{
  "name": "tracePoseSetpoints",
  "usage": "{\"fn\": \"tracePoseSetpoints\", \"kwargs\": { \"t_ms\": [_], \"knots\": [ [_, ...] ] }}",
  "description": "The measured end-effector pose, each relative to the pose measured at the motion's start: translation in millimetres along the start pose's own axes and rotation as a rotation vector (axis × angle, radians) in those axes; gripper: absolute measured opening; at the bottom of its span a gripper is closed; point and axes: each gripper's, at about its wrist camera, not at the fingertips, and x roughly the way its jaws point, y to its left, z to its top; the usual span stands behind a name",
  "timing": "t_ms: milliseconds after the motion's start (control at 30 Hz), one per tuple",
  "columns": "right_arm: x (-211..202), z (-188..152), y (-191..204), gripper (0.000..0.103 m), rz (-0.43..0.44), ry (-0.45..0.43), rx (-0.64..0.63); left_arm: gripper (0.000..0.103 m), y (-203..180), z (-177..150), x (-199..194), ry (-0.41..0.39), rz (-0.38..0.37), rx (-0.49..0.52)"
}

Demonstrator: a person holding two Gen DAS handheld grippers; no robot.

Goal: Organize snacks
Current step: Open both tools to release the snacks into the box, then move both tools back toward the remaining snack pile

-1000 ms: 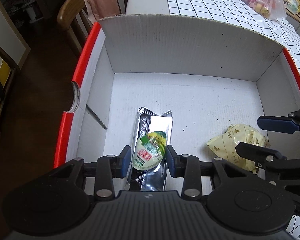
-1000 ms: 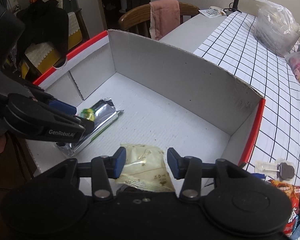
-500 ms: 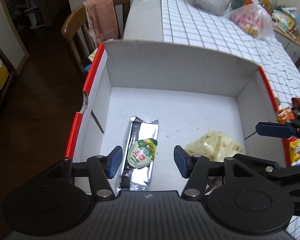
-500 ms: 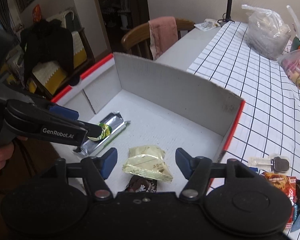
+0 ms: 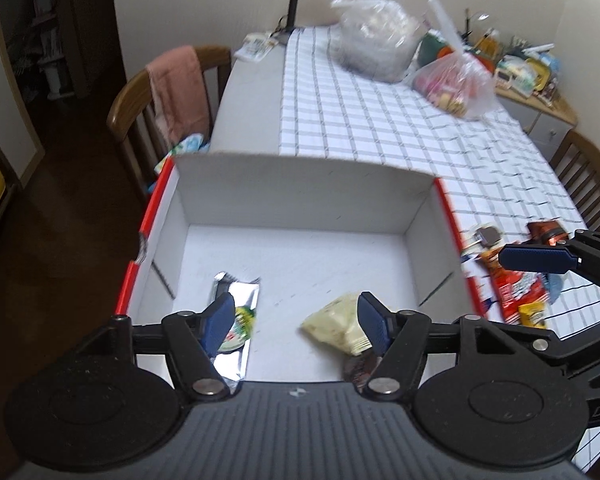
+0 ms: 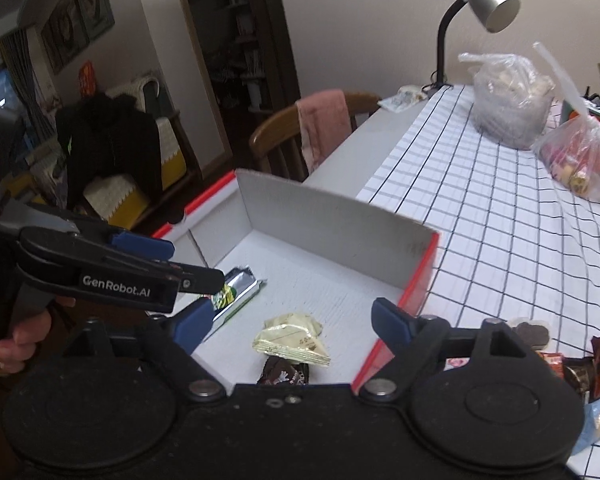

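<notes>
cardboard box (image 5: 300, 184) holds the yellow packet (image 6: 290, 340) and foil bar (image 5: 236, 312), sorted off the bench. left gripper (image 5: 294, 322) and right gripper (image 6: 292, 318) both opening, nothing between the jaws.

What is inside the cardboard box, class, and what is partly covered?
Inside the box: a silver packet with a green cup on it, a yellow packet and a brown packet. The yellow packet overlaps the brown one.

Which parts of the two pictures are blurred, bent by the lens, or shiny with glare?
Left wrist view: motion blur smears the tablecloth and plastic bags; box walls bow from the fisheye. Right wrist view: sharper; glare on the silver wrapper; the dim room behind stays dark.
</notes>
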Motion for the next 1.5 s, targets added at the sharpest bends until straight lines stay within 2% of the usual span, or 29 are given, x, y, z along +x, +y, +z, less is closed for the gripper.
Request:
{"fn": "tracePoseSetpoints", "kwargs": {
  "t_ms": [167, 233, 333, 600, 1067, 1200, 1333, 1500],
  "knots": [
    [-21, -3, -19, 0.093, -0.003, -0.046, 0.037, 0.069, -27, 1, -13, -0.055, -0.024, 0.023],
    [-29, -7, -28, 0.095, -0.002, -0.061, 0.053, 0.073, -40, 2, -16, -0.070, -0.040, 0.034],
    [-42, -13, -44, 0.101, -0.022, -0.080, 0.071, 0.073, -59, 2, -16, -0.078, -0.063, 0.048],
    [-77, -41, -90, 0.103, -0.107, -0.090, 0.101, 0.075, -112, 2, -5, -0.076, -0.121, 0.070],
    [-111, -92, -198, 0.103, -0.245, -0.016, 0.136, 0.075, -208, -22, 41, 0.002, -0.158, 0.123],
    [-107, -105, -223, 0.103, -0.261, 0.016, 0.143, 0.075, -236, -31, 57, 0.039, -0.165, 0.155],
    [-99, -116, -242, 0.103, -0.259, 0.050, 0.149, 0.075, -257, -39, 77, 0.093, -0.162, 0.144],
    [-81, -124, -260, 0.102, -0.255, 0.090, 0.143, 0.075, -275, -44, 103, 0.156, -0.128, 0.133]
  ]
}}
